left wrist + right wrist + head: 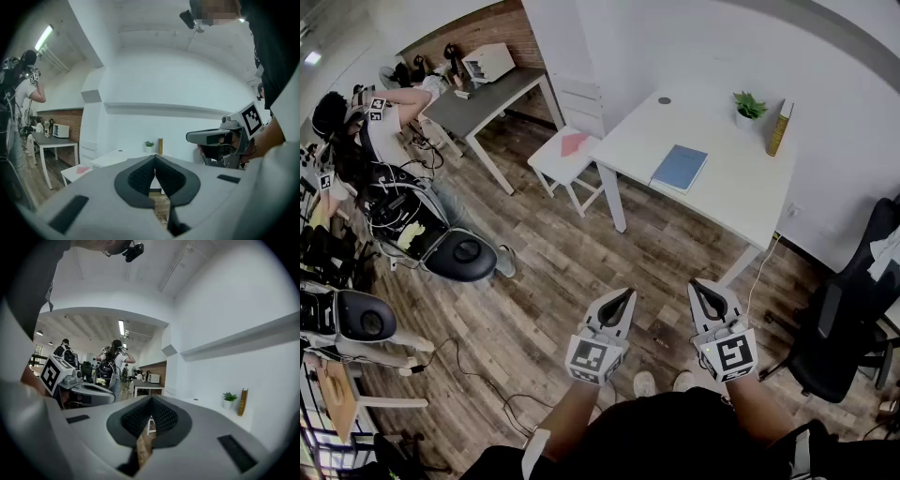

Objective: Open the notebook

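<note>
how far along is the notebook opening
Done: nothing; the blue notebook lies closed on the white table. In hand: nothing; left gripper and right gripper are shut, empty, over the floor short of the table. Left: reach the notebook and lift its cover.

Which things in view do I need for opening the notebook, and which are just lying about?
For the job: blue notebook, closed on the white table; left claw and right claw, both shut, empty.
Lying about: potted plant, upright yellowish book, pink item on the white stool.
</note>
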Demonstrator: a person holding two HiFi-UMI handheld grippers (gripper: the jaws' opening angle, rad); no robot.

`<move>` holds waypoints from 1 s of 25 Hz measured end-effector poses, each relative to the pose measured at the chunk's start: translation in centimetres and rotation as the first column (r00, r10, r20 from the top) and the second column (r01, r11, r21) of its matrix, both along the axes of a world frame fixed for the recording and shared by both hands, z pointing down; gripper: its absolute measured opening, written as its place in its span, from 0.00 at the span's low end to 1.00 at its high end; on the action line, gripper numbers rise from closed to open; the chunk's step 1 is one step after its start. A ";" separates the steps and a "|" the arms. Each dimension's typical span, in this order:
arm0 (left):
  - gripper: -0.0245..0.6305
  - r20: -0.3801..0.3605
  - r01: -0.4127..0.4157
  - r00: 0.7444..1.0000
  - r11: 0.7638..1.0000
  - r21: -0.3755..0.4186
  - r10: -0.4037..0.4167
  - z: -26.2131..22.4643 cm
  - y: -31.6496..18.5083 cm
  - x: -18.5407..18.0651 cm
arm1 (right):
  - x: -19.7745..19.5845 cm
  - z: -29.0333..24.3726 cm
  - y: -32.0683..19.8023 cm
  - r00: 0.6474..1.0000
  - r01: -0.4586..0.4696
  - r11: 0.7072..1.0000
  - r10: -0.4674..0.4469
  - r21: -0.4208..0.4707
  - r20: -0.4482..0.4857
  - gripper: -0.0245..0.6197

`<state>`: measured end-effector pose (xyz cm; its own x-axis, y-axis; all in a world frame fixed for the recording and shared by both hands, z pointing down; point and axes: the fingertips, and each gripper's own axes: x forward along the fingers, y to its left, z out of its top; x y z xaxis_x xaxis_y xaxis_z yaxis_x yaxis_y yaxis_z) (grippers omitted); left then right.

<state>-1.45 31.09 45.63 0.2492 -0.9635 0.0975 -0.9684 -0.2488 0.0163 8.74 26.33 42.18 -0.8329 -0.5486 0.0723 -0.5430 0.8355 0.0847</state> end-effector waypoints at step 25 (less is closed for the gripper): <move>0.04 0.036 -0.056 0.998 0.998 -0.014 0.057 -0.1 3.8 0.4 | 0.1 1.4 3.3 0.999 0.030 0.998 -0.032 -0.053 -0.029 0.04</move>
